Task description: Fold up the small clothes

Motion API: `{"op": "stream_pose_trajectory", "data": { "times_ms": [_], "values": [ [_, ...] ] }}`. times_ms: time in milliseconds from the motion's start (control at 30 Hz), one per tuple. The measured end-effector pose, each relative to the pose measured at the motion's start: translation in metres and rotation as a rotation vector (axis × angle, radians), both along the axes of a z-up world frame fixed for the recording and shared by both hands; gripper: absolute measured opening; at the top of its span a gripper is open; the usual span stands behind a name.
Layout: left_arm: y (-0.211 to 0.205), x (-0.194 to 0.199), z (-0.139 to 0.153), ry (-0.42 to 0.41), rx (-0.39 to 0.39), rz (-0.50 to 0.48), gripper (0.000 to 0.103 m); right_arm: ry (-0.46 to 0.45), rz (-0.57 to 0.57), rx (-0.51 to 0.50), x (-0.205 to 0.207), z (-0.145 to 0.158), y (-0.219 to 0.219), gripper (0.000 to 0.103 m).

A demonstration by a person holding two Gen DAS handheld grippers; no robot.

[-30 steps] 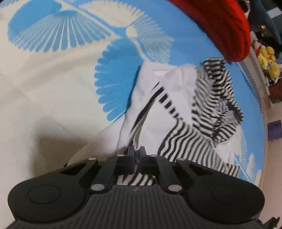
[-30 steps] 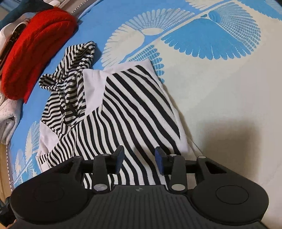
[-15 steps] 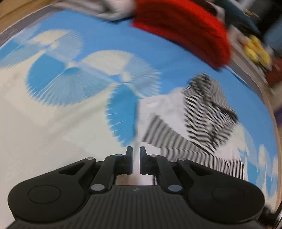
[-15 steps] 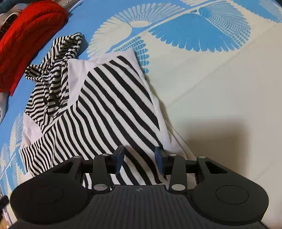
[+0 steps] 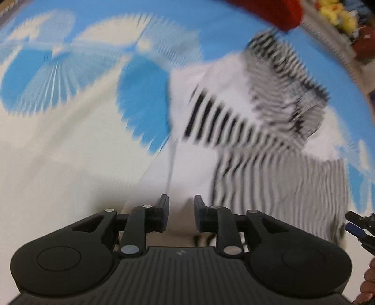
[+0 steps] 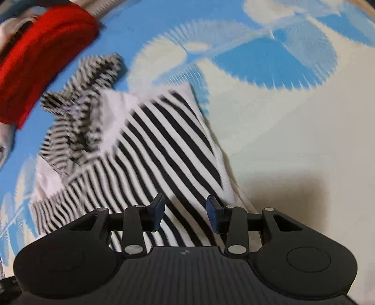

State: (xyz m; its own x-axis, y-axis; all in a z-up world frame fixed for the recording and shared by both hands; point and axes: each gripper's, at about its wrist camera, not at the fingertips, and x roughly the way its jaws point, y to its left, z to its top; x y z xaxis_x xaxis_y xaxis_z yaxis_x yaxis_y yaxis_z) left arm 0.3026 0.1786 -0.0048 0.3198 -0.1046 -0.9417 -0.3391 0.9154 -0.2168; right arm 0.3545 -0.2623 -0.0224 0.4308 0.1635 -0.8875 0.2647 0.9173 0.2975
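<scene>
A small black-and-white striped garment (image 6: 150,150) lies partly folded on the blue-and-cream patterned sheet (image 6: 293,131), with a bunched striped part at its far left. It also shows, blurred, in the left wrist view (image 5: 246,131). My left gripper (image 5: 180,212) is open and empty over the garment's white near edge. My right gripper (image 6: 185,214) is open and empty just above the striped near edge. The tip of the right gripper shows at the right edge of the left wrist view (image 5: 358,225).
A red knitted garment (image 6: 39,61) lies at the far left beyond the striped one, also in the left wrist view (image 5: 276,11). Yellow toys (image 5: 337,14) stand past the bed edge. Cream sheet spreads to the right.
My left gripper has opened and let go of the garment's edge, which now lies flat. Both views swing and blur. My right gripper stays open over the garment.
</scene>
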Motion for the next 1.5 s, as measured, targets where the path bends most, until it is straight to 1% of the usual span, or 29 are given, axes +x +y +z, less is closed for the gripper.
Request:
{"op": "stream_pose_trajectory", "data": {
  "times_ms": [67, 133, 167, 233, 267, 300, 333, 367, 400, 467, 567, 633, 700, 833, 967, 1200, 1433, 1500],
  "values": [
    [-0.005, 0.002, 0.013, -0.054, 0.028, -0.004, 0.036, -0.06, 0.043, -0.047, 0.002, 0.011, 0.004, 0.042],
    [-0.007, 0.003, 0.02, -0.08, 0.068, 0.036, 0.036, -0.113, 0.079, -0.111, 0.003, 0.02, 0.008, 0.042],
    [-0.009, 0.003, 0.022, -0.086, 0.079, 0.04, 0.036, -0.139, 0.095, -0.144, 0.003, 0.025, 0.01, 0.042],
    [-0.01, 0.006, 0.025, -0.104, 0.077, 0.036, 0.036, -0.189, 0.13, -0.199, 0.002, 0.033, 0.014, 0.042],
    [-0.011, 0.007, 0.027, -0.118, 0.074, 0.037, 0.039, -0.205, 0.145, -0.217, 0.002, 0.037, 0.014, 0.043],
    [-0.012, 0.008, 0.03, -0.134, 0.076, 0.037, 0.045, -0.219, 0.16, -0.233, 0.002, 0.039, 0.015, 0.043],
    [-0.014, 0.007, 0.033, -0.151, 0.086, 0.034, 0.048, -0.232, 0.174, -0.248, 0.002, 0.041, 0.016, 0.043],
    [-0.015, 0.005, 0.038, -0.166, 0.098, 0.03, 0.054, -0.24, 0.186, -0.26, 0.002, 0.041, 0.017, 0.043],
    [-0.017, 0.007, 0.04, -0.18, 0.113, 0.027, 0.057, -0.247, 0.194, -0.268, 0.001, 0.042, 0.018, 0.043],
    [-0.021, 0.008, 0.044, -0.2, 0.133, 0.021, 0.058, -0.255, 0.206, -0.283, 0.0, 0.044, 0.02, 0.043],
    [-0.022, 0.009, 0.049, -0.23, 0.142, 0.033, 0.061, -0.263, 0.222, -0.309, -0.001, 0.045, 0.02, 0.043],
    [-0.023, 0.008, 0.053, -0.259, 0.153, 0.045, 0.068, -0.266, 0.223, -0.317, -0.001, 0.046, 0.019, 0.043],
    [-0.025, 0.008, 0.057, -0.283, 0.171, 0.049, 0.076, -0.262, 0.222, -0.318, -0.002, 0.046, 0.017, 0.043],
    [-0.03, 0.01, 0.059, -0.297, 0.178, 0.02, 0.078, -0.266, 0.236, -0.346, -0.003, 0.048, 0.017, 0.043],
    [-0.041, 0.012, 0.055, -0.304, 0.23, -0.027, 0.078, -0.268, 0.258, -0.372, -0.005, 0.048, 0.017, 0.043],
    [-0.049, 0.017, 0.047, -0.285, 0.201, -0.064, 0.078, -0.25, 0.277, -0.395, -0.01, 0.047, 0.011, 0.043],
    [-0.056, 0.02, 0.046, -0.309, 0.234, -0.1, 0.076, -0.236, 0.27, -0.393, -0.011, 0.05, 0.003, 0.043],
    [-0.057, 0.02, 0.044, -0.305, 0.228, -0.109, 0.073, -0.233, 0.272, -0.387, -0.011, 0.051, 0.003, 0.043]
  ]
}}
